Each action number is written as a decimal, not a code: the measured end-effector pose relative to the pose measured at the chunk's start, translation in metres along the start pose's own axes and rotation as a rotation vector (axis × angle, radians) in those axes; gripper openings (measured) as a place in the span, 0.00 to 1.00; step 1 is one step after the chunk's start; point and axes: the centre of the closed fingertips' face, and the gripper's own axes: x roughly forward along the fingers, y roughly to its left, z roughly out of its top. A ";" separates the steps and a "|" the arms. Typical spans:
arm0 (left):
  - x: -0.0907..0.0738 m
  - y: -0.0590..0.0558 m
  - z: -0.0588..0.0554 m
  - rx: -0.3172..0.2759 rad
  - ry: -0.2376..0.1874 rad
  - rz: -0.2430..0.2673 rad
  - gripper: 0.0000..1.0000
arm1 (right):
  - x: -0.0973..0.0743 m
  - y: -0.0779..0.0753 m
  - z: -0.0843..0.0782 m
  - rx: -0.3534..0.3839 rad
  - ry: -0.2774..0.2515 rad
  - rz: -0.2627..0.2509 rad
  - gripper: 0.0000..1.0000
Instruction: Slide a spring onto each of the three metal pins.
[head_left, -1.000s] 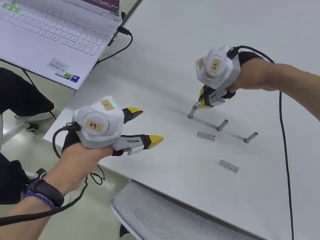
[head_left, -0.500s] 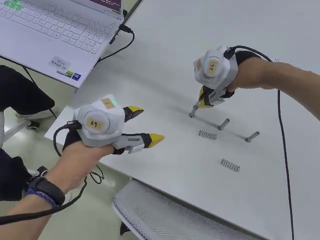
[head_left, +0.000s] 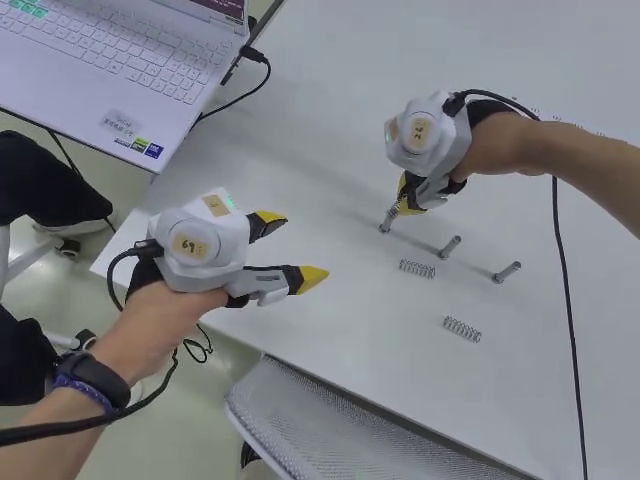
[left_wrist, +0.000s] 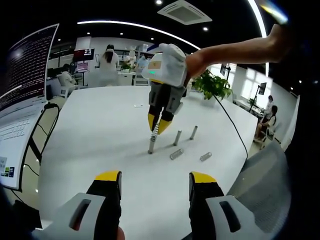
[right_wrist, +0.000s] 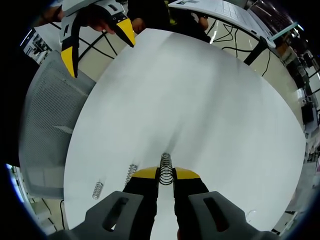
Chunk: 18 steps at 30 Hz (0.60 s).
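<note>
- Spring (right_wrist: 166, 169) is pinched between the yellow tips of the right gripper (right_wrist: 166, 175). Its jaws are closed down to the spring's width, with the coil sticking out past them.
- In the head view the right gripper (head_left: 408, 203) points down at the white table (head_left: 350, 100). The held spring's lower end meets the top of the nearest pin (head_left: 385, 225). Whether the coil is already over the tip, I cannot tell.
- The left gripper (head_left: 290, 248) hovers near the table's front edge, well apart from the pins. Its jaws are spread wide, holding and touching nothing. Its own view shows the same wide gap at the left gripper (left_wrist: 155, 177).
- Pins: three, standing in a row on the table. They are the nearest one (left_wrist: 151, 145), a middle pin (head_left: 449, 246) and a far pin (head_left: 506, 271); the last two are bare.
- Springs: three. One is in the right gripper and two lie flat on the table. One loose spring (head_left: 417, 268) is just beside the middle pin, and the other loose spring (head_left: 462, 329) is closer to the table's front edge.
- Writing: each gripper carries a round sticker with digits too small to read for certain. The laptop (head_left: 100, 60) has small stickers on its palm rest, unreadable. Its screen in the left gripper view shows lines of text too fine to make out.
</note>
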 end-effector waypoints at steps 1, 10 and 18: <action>0.000 -0.001 0.000 0.000 0.000 -0.002 0.49 | 0.000 0.000 0.000 -0.006 0.008 0.000 0.08; 0.000 -0.001 0.000 0.000 0.001 -0.004 0.49 | 0.004 -0.006 -0.005 -0.036 0.044 -0.002 0.08; 0.001 -0.001 0.001 -0.005 -0.003 -0.004 0.49 | 0.004 -0.007 -0.004 -0.053 0.062 0.002 0.08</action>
